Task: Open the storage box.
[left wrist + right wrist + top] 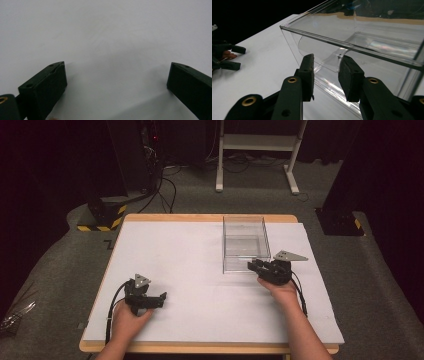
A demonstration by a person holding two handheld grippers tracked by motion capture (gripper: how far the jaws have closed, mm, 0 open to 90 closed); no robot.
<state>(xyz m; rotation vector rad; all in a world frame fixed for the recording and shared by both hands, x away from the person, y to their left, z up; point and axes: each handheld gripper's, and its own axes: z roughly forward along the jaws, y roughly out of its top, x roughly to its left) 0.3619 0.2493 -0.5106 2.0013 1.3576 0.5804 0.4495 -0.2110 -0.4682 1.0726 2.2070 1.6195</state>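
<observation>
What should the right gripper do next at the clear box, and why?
Probably ease forward a little and close on the handle of the clear box. The right gripper sits at the box's near wall with its jaws apart on either side of the curved handle, not pressing it. The left gripper rests open on the table.
</observation>
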